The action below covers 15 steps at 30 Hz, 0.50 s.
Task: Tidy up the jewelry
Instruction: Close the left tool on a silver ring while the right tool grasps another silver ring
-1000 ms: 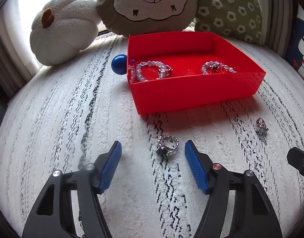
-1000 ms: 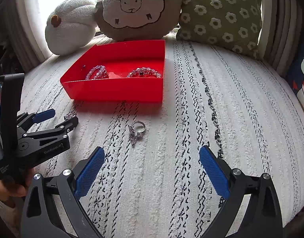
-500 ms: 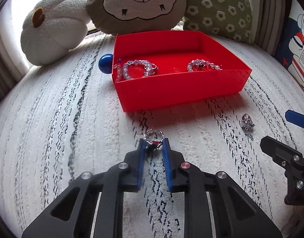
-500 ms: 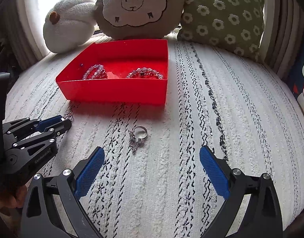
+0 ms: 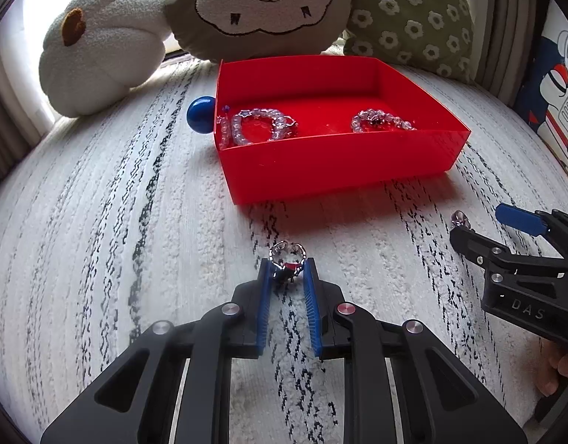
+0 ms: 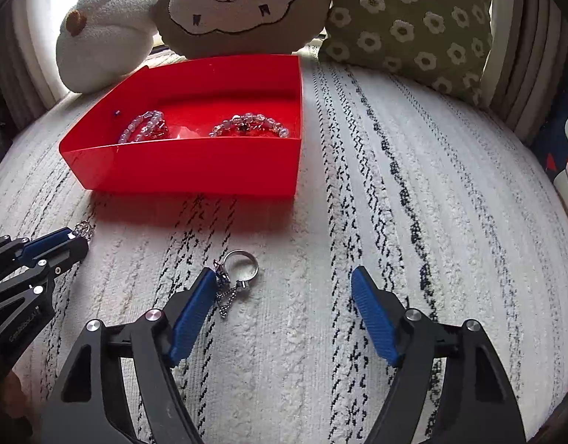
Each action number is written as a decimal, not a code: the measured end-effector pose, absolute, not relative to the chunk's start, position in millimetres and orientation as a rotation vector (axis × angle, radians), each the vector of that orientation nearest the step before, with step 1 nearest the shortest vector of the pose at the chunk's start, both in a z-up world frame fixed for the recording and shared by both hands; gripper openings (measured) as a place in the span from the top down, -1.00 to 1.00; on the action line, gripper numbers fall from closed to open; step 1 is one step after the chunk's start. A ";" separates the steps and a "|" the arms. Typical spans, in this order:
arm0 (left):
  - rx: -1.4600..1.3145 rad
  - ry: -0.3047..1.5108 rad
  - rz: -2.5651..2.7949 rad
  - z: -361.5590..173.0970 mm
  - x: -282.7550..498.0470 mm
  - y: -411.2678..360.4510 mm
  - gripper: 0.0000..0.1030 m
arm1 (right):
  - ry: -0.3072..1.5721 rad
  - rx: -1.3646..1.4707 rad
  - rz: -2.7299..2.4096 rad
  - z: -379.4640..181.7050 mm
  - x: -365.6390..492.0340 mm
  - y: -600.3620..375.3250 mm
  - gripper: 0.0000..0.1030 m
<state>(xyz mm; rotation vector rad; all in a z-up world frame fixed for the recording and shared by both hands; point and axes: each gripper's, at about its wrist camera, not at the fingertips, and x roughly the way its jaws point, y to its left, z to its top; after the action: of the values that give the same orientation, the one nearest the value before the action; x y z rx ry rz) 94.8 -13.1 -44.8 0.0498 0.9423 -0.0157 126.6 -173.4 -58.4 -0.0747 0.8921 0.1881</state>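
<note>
My left gripper is shut on a silver ring with a dark stone, low on the white rug in front of the red tray. The right wrist view shows the same gripper at the left edge, the ring at its tip. My right gripper straddles a second silver ring with a chain charm. Its jaws are closing; the left pad is beside the charm and the right pad is well clear. Two beaded bracelets lie in the tray.
A blue ball sits against the tray's left wall. A white pumpkin cushion, a sheep cushion and a green flowered cushion line the back. The striped rug stretches to the right of the tray.
The left gripper went from open around the stone ring to shut on it, then held still. The right gripper came forward and down over the charm ring, and its jaws have narrowed.
</note>
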 end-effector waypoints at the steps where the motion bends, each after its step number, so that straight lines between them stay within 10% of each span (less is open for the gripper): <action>1: 0.051 0.942 -0.015 -45.0 94.8 -13.3 0.68 | 0.890 -0.082 0.194 -58.3 126.0 -172.1 -0.33; 11: 0.056 0.941 -0.010 -45.8 94.6 -14.4 0.68 | 0.861 -0.117 0.257 -55.1 119.4 -160.9 0.52; 15: 0.055 0.942 -0.011 -45.6 94.3 -14.7 0.68 | 0.859 -0.121 0.258 -54.6 118.8 -160.6 0.56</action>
<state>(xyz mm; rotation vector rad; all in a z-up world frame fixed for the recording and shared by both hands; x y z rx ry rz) 94.3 -14.7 -45.6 0.0547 0.9420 -0.0106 118.8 -160.6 -54.6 -0.1213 0.8591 0.2580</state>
